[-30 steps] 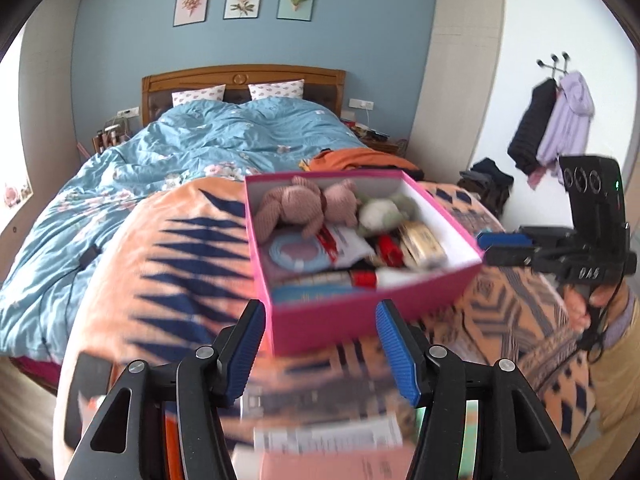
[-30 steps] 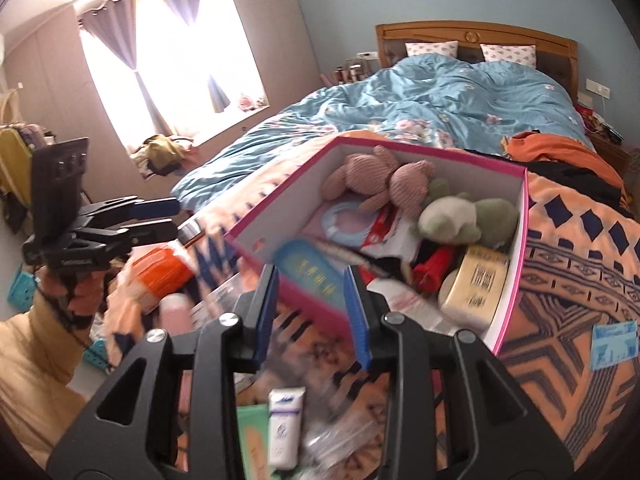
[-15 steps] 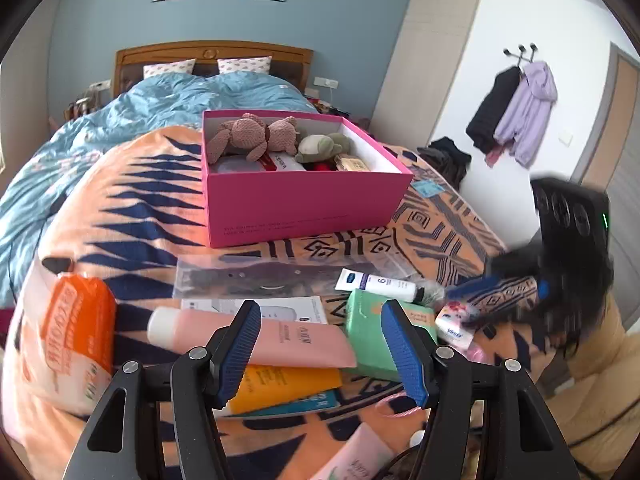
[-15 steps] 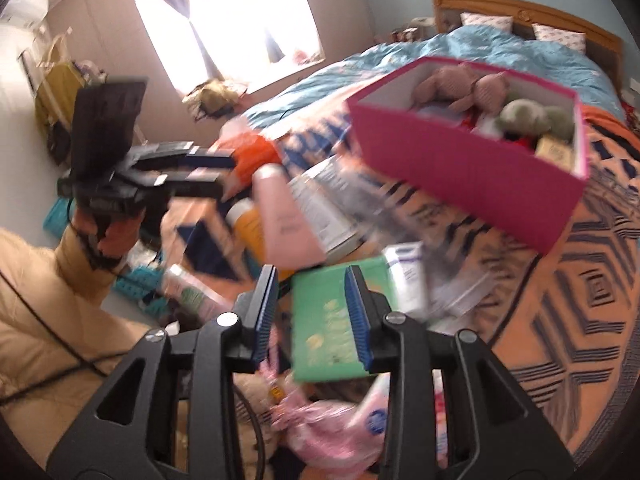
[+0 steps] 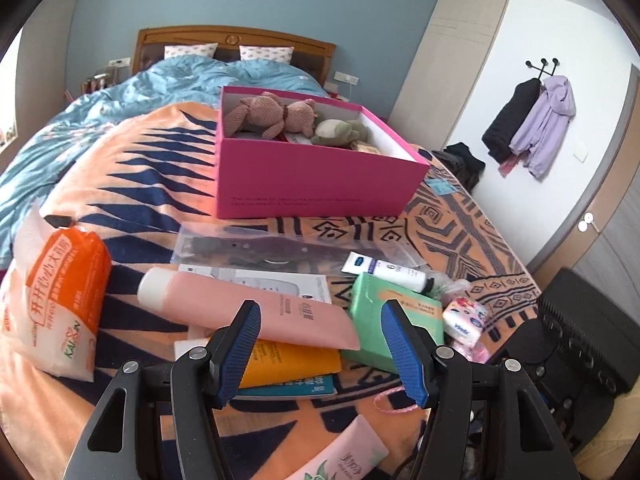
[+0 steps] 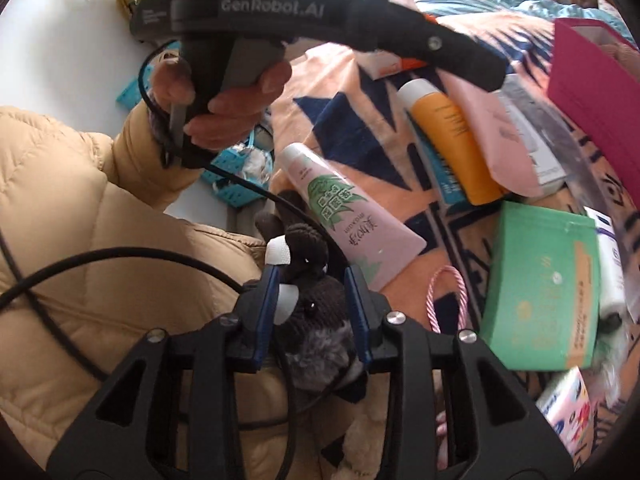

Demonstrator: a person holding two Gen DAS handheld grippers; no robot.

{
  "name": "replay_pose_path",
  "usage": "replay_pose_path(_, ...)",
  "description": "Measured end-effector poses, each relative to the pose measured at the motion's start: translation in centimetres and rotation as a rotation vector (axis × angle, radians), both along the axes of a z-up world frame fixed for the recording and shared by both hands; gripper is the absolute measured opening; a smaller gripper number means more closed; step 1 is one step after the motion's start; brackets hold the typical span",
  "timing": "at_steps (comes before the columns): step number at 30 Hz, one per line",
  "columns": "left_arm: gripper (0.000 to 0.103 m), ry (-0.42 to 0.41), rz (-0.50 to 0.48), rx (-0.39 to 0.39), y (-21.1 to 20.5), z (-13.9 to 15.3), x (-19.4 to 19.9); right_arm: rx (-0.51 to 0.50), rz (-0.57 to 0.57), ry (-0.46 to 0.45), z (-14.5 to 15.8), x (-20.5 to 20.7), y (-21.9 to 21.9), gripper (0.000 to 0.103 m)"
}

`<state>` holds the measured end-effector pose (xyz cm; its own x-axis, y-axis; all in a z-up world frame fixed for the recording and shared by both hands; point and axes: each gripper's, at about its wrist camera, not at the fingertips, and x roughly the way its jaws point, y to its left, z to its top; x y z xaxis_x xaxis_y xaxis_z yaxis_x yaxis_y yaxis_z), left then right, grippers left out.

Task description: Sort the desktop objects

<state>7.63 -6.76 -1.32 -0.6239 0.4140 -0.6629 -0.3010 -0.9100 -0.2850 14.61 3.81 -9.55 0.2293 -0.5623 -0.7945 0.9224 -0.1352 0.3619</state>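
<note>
Now the right gripper (image 6: 311, 295) is straddling a dark plush toy (image 6: 310, 312), fingers (image 6: 269, 312) unclosed; the left gripper (image 5: 320, 344) is hovering open-fingered over a crosswise pink tube (image 5: 256, 304).

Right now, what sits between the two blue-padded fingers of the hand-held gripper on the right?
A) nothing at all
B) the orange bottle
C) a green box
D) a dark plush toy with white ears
D: in the right wrist view, the right hand-held gripper has the dark plush toy between its fingers, while the green box and the orange bottle lie apart on the blanket.
</note>
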Motion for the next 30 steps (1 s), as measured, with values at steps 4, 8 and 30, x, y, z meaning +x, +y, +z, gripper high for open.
replay_pose_path(4, 0.064, -0.010, 0.014, -0.013, 0.1, -0.5, 0.0, 0.043, 0.048, -0.043, -1.4, -0.1, -0.9, 0.041)
replay_pose_path(8, 0.064, -0.030, 0.009, -0.002, 0.2, -0.8, 0.1, 0.078, 0.062, -0.040, -2.5, 0.2, -2.0, 0.043)
replay_pose_path(30, 0.062, 0.036, 0.194, 0.054, -4.0, 2.1, -3.6, -0.277, -0.179, -0.078, 4.8, -5.9, 4.6, 0.014)
